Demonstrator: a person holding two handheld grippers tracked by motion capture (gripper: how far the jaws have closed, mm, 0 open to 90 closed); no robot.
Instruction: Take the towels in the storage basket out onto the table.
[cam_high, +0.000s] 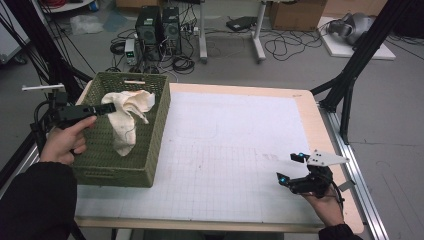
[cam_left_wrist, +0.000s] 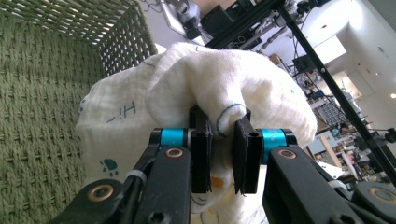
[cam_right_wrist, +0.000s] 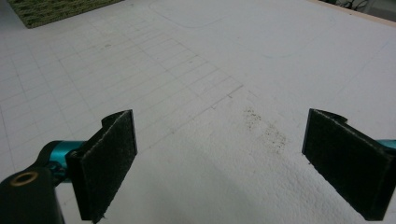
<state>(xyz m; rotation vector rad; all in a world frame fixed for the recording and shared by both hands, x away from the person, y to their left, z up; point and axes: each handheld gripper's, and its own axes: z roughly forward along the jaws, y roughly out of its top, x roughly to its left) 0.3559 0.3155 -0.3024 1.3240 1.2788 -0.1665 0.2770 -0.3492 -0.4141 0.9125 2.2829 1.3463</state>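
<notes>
My left gripper pinches a fold of the cream cloth, which hangs inside the green basket. Lift straight up to clear its rim. Right gripper idles wide open, empty, well right of the basket.

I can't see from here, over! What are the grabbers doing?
Left gripper shut on cream cloth, over green basket. Right gripper open, nothing between jaws. Nothing in the way.

"Hi" in blue on the cream cloth
</notes>
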